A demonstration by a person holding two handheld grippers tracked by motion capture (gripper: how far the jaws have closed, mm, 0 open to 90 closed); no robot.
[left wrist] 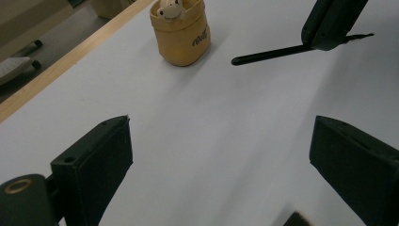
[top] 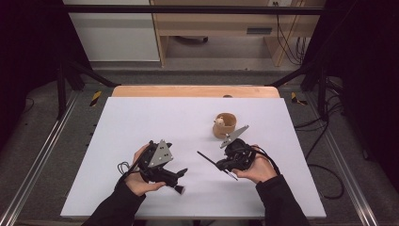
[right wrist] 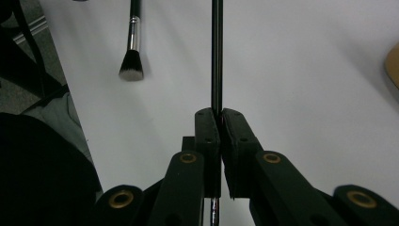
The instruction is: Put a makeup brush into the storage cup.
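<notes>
My right gripper (top: 222, 165) (right wrist: 219, 115) is shut on a thin black stick (top: 206, 158) (right wrist: 216, 56) (left wrist: 268, 54), which juts out past the jaws to the upper left over the table. My left gripper (top: 180, 178) (left wrist: 221, 127) stands open just above the white surface with nothing between its jaws. A short black makeup brush (top: 179, 189) (right wrist: 132, 52) with a silver collar lies flat right beside the left jaws. A tan round holder (top: 225, 125) (left wrist: 181, 33) with a small pale bear figure stands upright behind the right gripper.
The white table top (top: 141, 122) ends in a wooden strip (top: 195, 91) at the far side. Metal frame rails (top: 37, 155) run along both sides below table level. A dark sleeve (right wrist: 42, 174) sits at the near edge.
</notes>
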